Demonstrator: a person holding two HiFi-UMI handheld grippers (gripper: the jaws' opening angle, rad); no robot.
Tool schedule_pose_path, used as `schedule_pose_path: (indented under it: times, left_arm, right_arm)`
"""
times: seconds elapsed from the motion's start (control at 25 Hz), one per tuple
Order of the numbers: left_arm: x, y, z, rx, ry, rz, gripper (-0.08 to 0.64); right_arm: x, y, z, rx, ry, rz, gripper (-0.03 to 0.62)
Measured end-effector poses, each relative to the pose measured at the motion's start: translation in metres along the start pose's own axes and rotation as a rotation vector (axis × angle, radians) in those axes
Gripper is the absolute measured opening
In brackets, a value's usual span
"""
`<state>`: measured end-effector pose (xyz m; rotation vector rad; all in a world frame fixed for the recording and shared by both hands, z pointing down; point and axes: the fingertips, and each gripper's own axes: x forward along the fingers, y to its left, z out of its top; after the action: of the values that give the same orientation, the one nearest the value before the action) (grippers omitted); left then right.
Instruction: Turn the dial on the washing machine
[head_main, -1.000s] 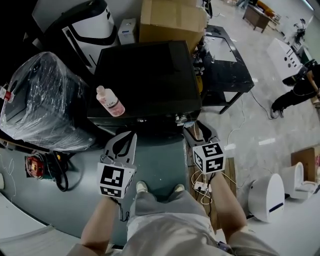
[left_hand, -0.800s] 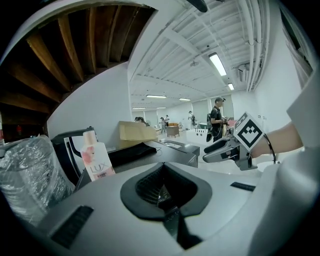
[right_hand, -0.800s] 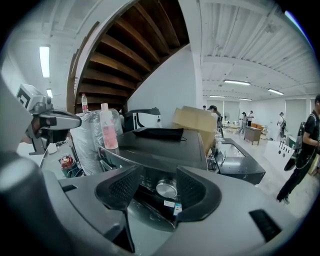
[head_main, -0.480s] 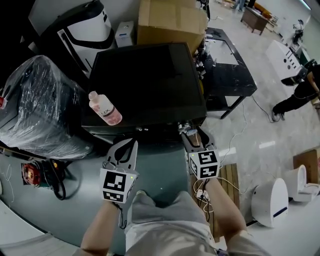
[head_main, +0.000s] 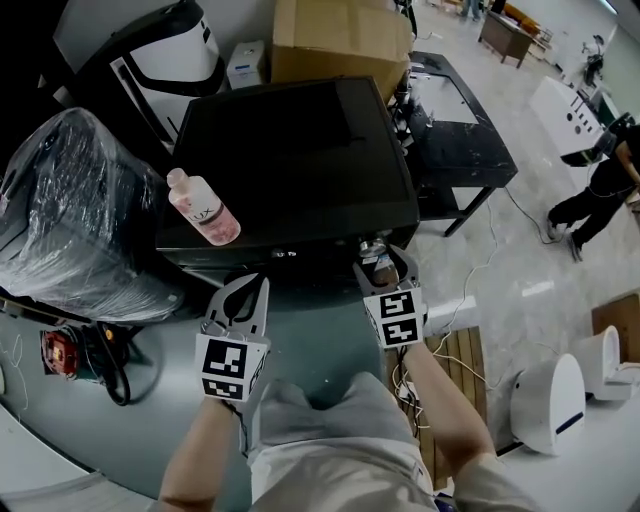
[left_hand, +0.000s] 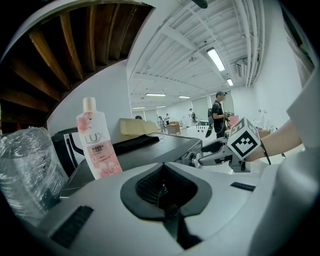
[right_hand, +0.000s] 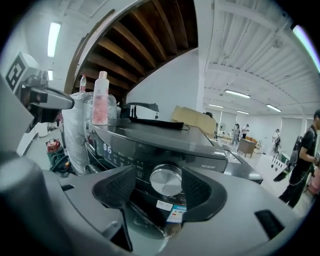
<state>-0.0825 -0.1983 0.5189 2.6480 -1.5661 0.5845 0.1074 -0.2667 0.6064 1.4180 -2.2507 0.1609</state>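
Note:
The dark washing machine (head_main: 290, 160) stands in front of me, and its silver dial (right_hand: 166, 180) sits on the front panel. My right gripper (right_hand: 160, 186) is held up to the panel with the dial between its jaws. The jaws are opening, and a gap shows on the dial's left side. In the head view the right gripper (head_main: 378, 258) reaches the machine's front right edge. My left gripper (head_main: 245, 290) hangs lower, in front of the machine's left half. Its jaws are together with nothing in them, as the left gripper view (left_hand: 162, 192) also shows.
A pink LUX bottle (head_main: 203, 208) lies on the machine's lid at the left. A plastic-wrapped bundle (head_main: 70, 210) stands to the left, a cardboard box (head_main: 340, 35) behind, a black table (head_main: 455, 120) to the right. A person (head_main: 600, 180) stands far right.
My right gripper has moved forward to the machine's front, with its jaws now on either side of the dial. The left gripper has kept its place.

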Motion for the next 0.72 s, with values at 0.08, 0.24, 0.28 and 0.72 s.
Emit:
schedule_pose_path:
  times: [0.08, 0.24, 0.28, 0.72]
  left_arm:
    - [0.002, 0.000, -0.004, 0.016, -0.004, -0.004, 0.020]
    - [0.001, 0.004, -0.015, 0.000, 0.000, 0.014, 0.020]
    - [0.002, 0.004, -0.017, -0.003, 0.002, 0.011, 0.020]
    - [0.008, -0.001, -0.030, -0.021, 0.019, -0.022, 0.020]
  right_arm:
    - [0.005, 0.001, -0.002, -0.038, 0.006, -0.006, 0.295]
    - [0.015, -0.004, -0.010, -0.120, 0.030, -0.052, 0.298]
    - [0.016, -0.005, -0.012, -0.140, 0.033, -0.061, 0.298]
    - [0.029, -0.001, -0.018, -0.651, 0.073, -0.271, 0.311]
